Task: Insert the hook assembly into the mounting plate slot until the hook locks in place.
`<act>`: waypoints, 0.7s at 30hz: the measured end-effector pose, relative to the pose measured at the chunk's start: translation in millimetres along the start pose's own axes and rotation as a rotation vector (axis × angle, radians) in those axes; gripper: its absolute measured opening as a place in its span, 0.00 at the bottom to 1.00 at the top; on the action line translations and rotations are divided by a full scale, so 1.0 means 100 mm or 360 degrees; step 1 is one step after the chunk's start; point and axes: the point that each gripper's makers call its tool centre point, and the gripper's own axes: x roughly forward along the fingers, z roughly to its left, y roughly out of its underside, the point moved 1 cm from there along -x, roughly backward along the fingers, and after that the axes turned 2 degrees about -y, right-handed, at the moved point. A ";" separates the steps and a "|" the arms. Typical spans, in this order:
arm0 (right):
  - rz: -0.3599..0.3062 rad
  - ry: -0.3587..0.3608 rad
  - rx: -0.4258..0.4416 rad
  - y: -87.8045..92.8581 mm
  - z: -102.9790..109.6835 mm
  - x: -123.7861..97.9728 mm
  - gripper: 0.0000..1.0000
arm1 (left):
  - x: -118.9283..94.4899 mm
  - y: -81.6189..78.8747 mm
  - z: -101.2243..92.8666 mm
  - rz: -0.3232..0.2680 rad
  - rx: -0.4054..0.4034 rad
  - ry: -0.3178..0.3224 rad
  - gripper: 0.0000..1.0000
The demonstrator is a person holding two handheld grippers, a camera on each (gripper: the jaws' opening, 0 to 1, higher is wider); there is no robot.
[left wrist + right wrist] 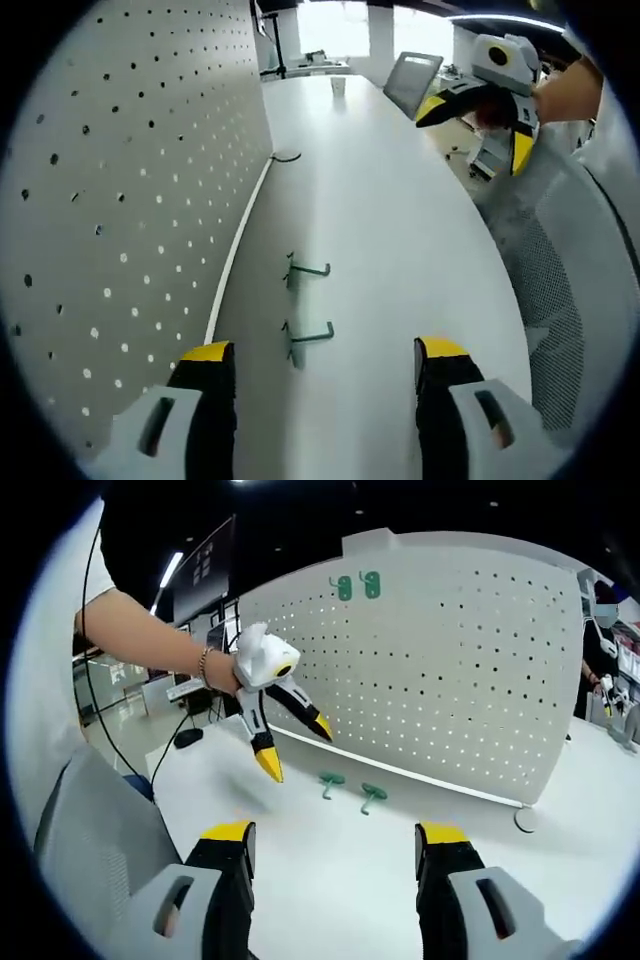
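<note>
White table (400, 250), pegboard (120, 200), two hooks (305, 335).

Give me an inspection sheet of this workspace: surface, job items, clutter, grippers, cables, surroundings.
Surface: white table, mostly bare.
Job's things: two green hooks lie on the table near the pegboard; two more hooks hang at the board's top.
Clutter: small dark wire piece by the board; a cup at the far end.
Grippers: left gripper open, empty; right gripper open, empty.
Cables: black cable off the table's edge.
Surroundings: mesh office chairs, bright windows.
</note>
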 end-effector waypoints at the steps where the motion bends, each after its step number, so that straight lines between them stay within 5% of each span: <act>1: 0.0005 -0.0002 -0.0005 0.00 0.00 0.00 0.62 | 0.01 0.00 0.00 0.0013 0.0016 0.0005 0.75; 21: 0.0003 0.0016 0.0013 0.01 -0.02 -0.01 0.62 | 0.36 0.16 0.04 0.0191 0.0066 0.0100 0.73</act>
